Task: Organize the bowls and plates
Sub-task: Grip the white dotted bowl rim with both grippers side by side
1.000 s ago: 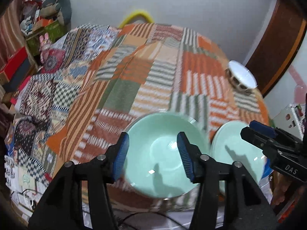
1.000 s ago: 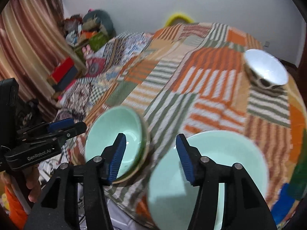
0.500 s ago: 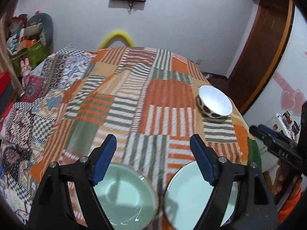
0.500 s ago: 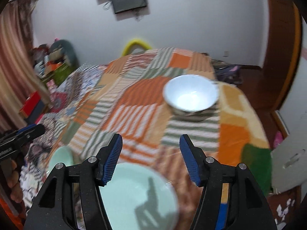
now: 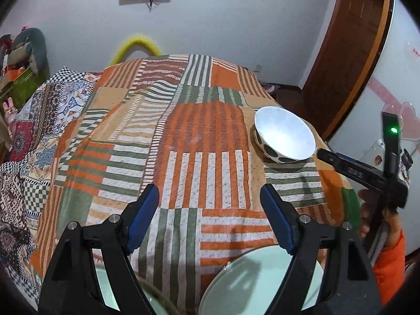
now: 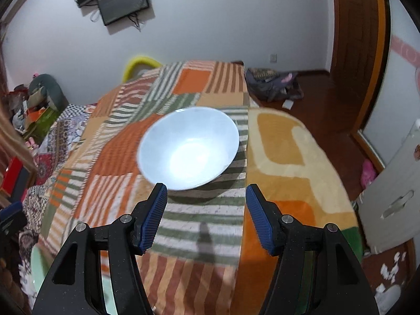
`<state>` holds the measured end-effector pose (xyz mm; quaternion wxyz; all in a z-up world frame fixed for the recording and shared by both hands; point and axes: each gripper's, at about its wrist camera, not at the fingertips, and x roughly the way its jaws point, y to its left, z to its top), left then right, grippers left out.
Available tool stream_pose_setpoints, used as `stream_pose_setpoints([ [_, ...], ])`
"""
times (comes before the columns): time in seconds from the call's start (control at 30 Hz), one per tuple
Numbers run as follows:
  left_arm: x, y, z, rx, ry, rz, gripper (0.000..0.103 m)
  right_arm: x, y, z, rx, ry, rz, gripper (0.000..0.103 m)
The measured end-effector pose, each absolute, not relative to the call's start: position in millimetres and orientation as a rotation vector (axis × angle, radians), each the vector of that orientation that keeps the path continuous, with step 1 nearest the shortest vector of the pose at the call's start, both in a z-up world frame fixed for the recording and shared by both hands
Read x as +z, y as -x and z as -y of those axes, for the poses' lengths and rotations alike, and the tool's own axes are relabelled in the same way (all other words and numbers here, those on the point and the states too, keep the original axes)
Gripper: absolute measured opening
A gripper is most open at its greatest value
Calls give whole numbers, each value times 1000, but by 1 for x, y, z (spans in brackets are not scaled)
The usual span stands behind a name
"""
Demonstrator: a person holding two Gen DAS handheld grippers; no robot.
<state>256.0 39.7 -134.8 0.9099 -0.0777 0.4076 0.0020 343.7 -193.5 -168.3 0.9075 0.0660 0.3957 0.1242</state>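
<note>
The right gripper stands spread and empty, its ribbed blue pads aimed at the white bowl just ahead on the striped patchwork cover. The left gripper is spread wider, its jaws having just been opening, nothing between them; two pale green dishes lie under it at the near edge. The bowl looks glazed ceramic — stiff, slick, breakable, dark-spotted outside. Its thin flared rim is probably the best hold — one pad inside, one outside.
</note>
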Motion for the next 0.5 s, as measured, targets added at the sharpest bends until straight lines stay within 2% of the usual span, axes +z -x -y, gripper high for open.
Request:
stream_pose_setpoints([
  [0.13, -146, -267, -36, -5, 146, -854, 79, -185, -367, 194, 236, -165, -852, 58],
  [0.23, -156, -274, -35, -12, 147, -874, 79, -198, -388, 194, 232, -186, -888, 50],
  [0.4, -172, -284, -36, -13, 153, -912, 79, -209, -401, 190, 228, -188, -919, 21],
  [0.5, -177, -287, -35, -13, 157, -926, 79, -206, -394, 187, 225, -156, -903, 21],
])
